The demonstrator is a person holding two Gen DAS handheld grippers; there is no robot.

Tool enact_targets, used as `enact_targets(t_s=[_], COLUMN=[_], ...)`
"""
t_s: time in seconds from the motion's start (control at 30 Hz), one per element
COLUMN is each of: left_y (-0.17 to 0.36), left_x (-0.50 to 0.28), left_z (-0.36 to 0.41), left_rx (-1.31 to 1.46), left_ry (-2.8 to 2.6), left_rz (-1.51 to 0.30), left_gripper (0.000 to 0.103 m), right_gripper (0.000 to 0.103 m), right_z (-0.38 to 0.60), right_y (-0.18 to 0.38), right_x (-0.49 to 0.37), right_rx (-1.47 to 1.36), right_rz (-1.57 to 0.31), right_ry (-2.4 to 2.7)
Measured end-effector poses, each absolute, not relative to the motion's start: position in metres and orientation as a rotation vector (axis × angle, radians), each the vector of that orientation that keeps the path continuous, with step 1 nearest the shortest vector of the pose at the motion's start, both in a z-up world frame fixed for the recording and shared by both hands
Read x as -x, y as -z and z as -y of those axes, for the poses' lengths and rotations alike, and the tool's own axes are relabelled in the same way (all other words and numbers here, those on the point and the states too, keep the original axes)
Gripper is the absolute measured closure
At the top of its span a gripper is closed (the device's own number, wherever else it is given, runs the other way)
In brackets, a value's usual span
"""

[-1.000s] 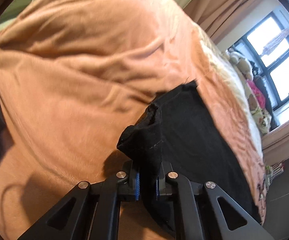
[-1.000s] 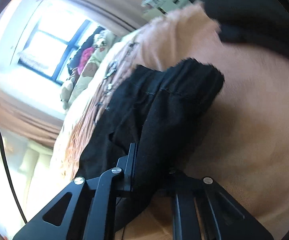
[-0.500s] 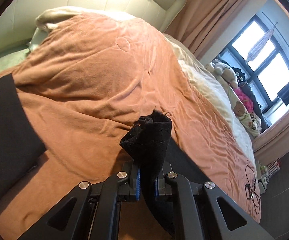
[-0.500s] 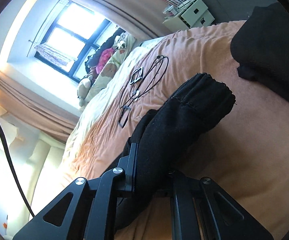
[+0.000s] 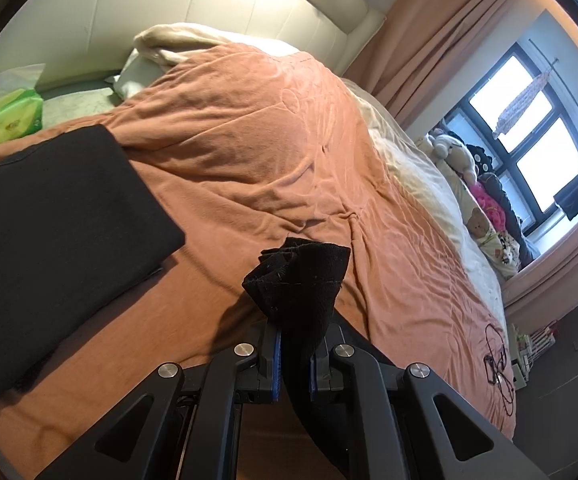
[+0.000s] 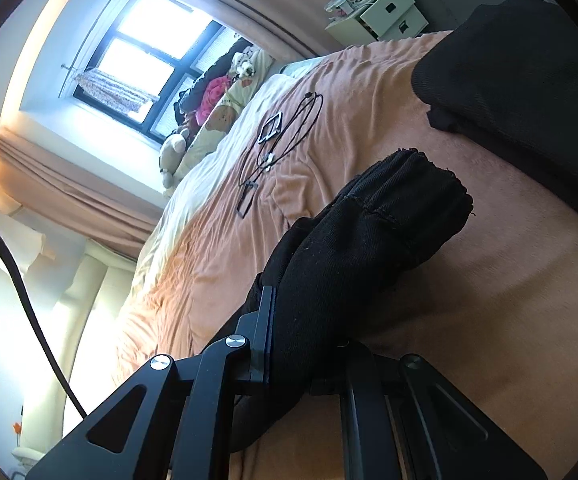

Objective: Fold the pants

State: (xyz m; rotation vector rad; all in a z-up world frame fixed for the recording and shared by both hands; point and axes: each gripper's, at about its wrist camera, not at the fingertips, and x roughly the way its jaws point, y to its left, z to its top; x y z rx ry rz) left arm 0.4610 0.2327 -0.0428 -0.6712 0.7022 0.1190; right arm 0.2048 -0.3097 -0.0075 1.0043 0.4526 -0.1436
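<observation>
Pants (image 5: 301,280), black, are pinched at a bunched hem in the left gripper (image 5: 293,356) and again in the right gripper (image 6: 305,364), both clamped tight on cloth, angled down over the orange blanket (image 5: 249,152). A folded black garment (image 5: 49,216) lies beside them; a cable (image 6: 289,132) rests farther off. Bare blanket stretches toward the headboard (image 5: 209,8).

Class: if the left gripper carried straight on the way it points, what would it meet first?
Probably the orange bedspread; the left gripper, jaws shut on the black pants, points there, though depth is unclear.
</observation>
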Motion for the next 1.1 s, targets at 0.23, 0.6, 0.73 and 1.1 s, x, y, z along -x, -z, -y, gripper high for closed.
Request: enact_targets(t_s=[0.23,0.6,0.73,1.1], left_y=[0.051,0.073,0.101,0.169], left_x=[-0.414,-0.357,-0.351,-0.344], left_z=[-0.246,-0.267,-0.274,-0.285], left_rx=[0.703,0.741,0.769,0.832], left_ry=[-0.135,-0.160,-0.182,-0.217], left_rz=[-0.700,-0.728,-0.766,-0.873], left_gripper=[0.093,0.093,0.093,0.089], right_gripper=[0.095,0.095,0.095,0.085], right_z=[0.309,0.310,0.310,0.295], right_y=[0.001,0.002,0.019,0.042], right_x=[-0.188,-0.165,-0.168,-0.172], right_rx=[-0.991,-0.987,-1.007,-0.985], right_rz=[-0.481,-0.524,-0.569,-0.671], right_ry=[0.133,0.151,0.186,0.298])
